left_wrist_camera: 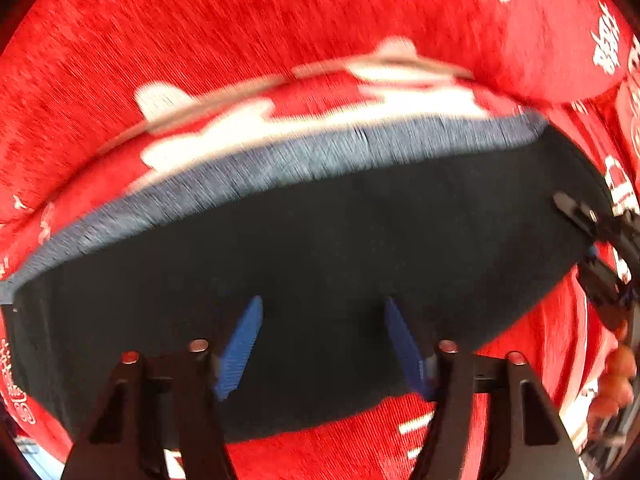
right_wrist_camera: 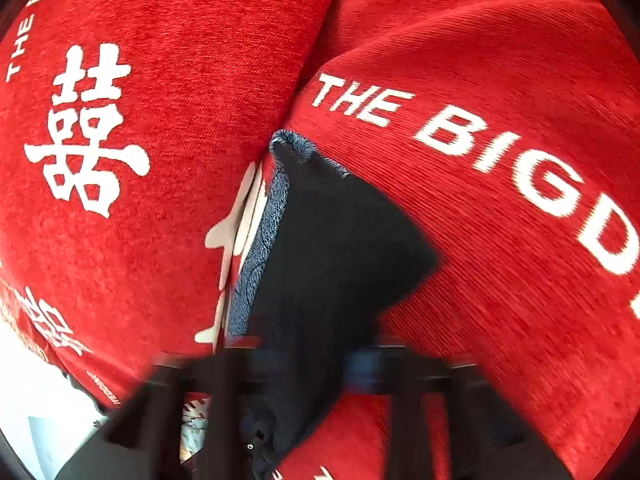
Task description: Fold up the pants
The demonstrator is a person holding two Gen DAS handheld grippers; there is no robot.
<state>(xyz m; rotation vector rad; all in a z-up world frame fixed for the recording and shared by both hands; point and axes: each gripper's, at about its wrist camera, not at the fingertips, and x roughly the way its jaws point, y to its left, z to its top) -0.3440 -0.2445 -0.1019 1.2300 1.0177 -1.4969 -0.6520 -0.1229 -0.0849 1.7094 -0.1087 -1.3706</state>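
Blue-padded fingertips (left_wrist_camera: 240, 344) of the left gripper (left_wrist_camera: 322, 344) sit at the bottom centre of the left wrist view, spread wide apart with nothing between them, hovering over the pants (left_wrist_camera: 320, 248). These are a dark navy garment that already looks folded into a compact, broad panel, filling the lower middle of that frame, with a paler blue-grey fleecy inner edge running along its upper side. Judging by that neat shape, at least one fold appears done; whether another fold or only smoothing is left cannot be told. In the right wrist view the pants (right_wrist_camera: 332, 248) show as a dark wedge from the bottom centre up to the middle of the frame, the fleecy edge on its left side. At the bottom of that frame, the right gripper (right_wrist_camera: 304, 372) is blurred, and the dark cloth runs between its black arms; it seems to be pinching the garment's edge, though the blur hides the pads, so I cannot tell for sure. In the left view, the right gripper (left_wrist_camera: 596, 240) meets the right corner of the cloth at the right edge of the frame. Beneath everything lies a red sofa cover (right_wrist_camera: 500, 60) with white characters and the letters "THE BIG", and a red cushion (right_wrist_camera: 160, 80) fills the upper left.
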